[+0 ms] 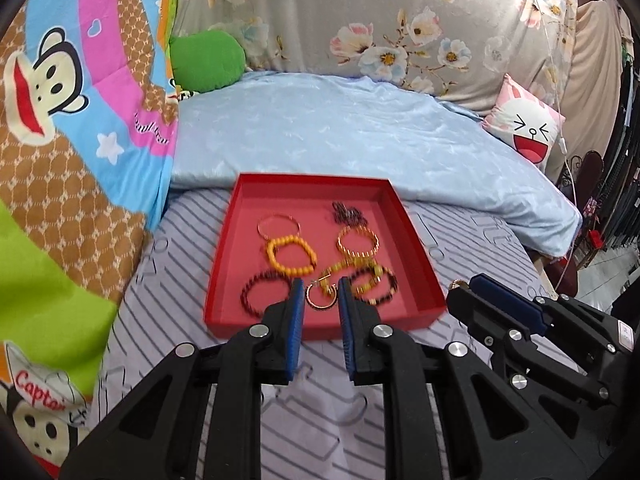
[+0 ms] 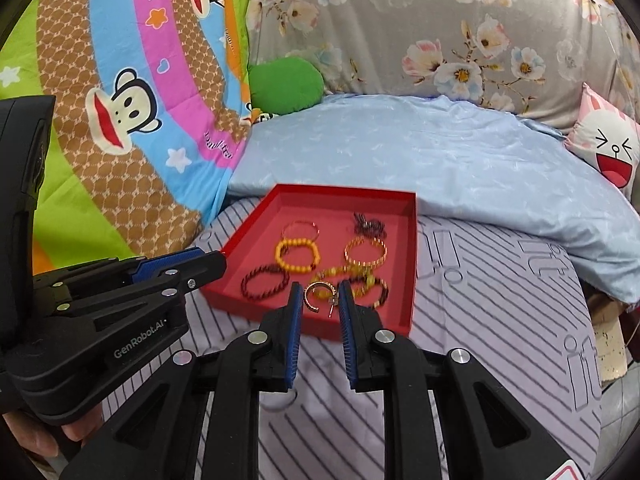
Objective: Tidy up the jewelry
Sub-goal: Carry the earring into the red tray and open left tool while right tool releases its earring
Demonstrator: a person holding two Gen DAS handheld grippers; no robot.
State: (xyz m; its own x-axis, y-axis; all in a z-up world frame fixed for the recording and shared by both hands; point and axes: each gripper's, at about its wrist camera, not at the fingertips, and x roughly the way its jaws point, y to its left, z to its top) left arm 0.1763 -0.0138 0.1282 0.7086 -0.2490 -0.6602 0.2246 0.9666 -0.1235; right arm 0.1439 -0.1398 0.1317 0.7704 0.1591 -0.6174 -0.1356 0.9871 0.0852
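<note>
A red tray (image 1: pixel 424 264) sits on a striped mattress cover (image 1: pixel 472 240), holding nearly all the jewelry on view: a thin gold bangle (image 1: pixel 279 226), a yellow bead bracelet (image 1: pixel 291 257), a dark twisted bracelet (image 1: pixel 264 292), a gold ribbed bracelet (image 1: pixel 357 241), a dark chain (image 1: pixel 346 213) at the tray's far side, and a dark-and-yellow bead bracelet (image 1: pixel 374 286) tangled with a yellow string. A gold hoop earring (image 1: pixel 320 294) lies near the tray's front wall.

Collection appears close to done; what remains looks like untangling and spacing the pieces. Whether anything still lies outside the tray cannot be told, though a small gold item (image 1: pixel 459 283) shows at the tip of the right gripper (image 1: pixel 466 292) in the left wrist view.

The left gripper (image 1: pixel 320 300) hovers over the tray's front edge, fingers parted and holding nothing; the hoop merely shows in the gap. In its own camera the right gripper (image 2: pixel 320 304) likewise shows parted fingers with only the hoop framed between them, so whether it pinches that gold item is unclear.

Readable writing: "GenRobot.AI" on the left gripper's body (image 2: pixel 140 350); "Paul Frank" script and part of "Captain" on the cartoon monkey quilt (image 1: pixel 60 92); large "it" letters on the mattress cover. A pale blue blanket (image 1: pixel 340 132), floral bedding (image 1: pixel 400 20), a green cushion (image 1: pixel 206 60) and a laughing rabbit pillow (image 1: pixel 526 130) lie beyond.
</note>
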